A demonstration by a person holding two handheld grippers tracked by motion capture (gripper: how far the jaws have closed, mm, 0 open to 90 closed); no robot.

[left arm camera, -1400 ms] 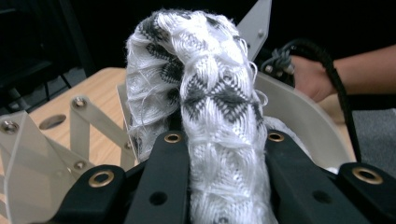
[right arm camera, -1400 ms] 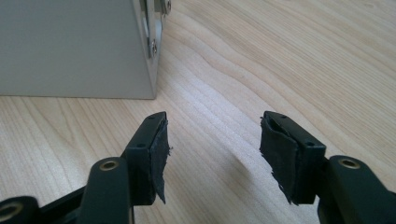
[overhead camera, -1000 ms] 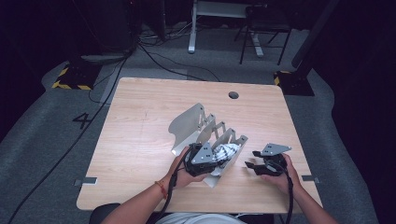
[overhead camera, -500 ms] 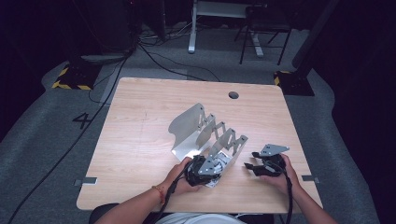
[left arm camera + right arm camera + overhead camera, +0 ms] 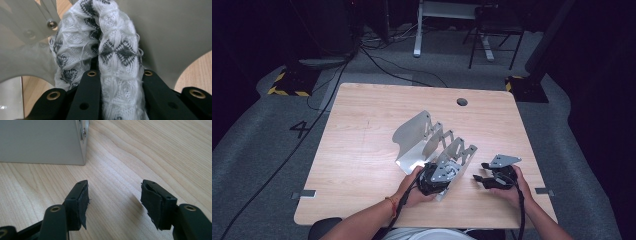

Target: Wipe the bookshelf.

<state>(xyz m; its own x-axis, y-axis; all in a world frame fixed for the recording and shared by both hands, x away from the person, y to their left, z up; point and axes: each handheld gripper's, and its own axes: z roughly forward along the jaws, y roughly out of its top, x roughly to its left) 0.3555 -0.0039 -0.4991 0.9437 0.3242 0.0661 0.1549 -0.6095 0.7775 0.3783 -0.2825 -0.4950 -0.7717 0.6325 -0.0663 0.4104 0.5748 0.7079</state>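
Our left gripper (image 5: 117, 100) clenched on a white-and-grey knitted sock (image 5: 117, 57), sock pinched between its jaws, pressed against the metal file rack (image 5: 427, 140), our right gripper (image 5: 115, 202) released, jaws apart over the bare wooden surface (image 5: 362, 130), beside the rack

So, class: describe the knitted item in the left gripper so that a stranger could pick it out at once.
Start at the metal accordion rack on the wooden table; at its near end sits the left gripper. Clamped in it is a knitted fabric, white wool with grey diamond patterns, the one soft thing among metal plates.
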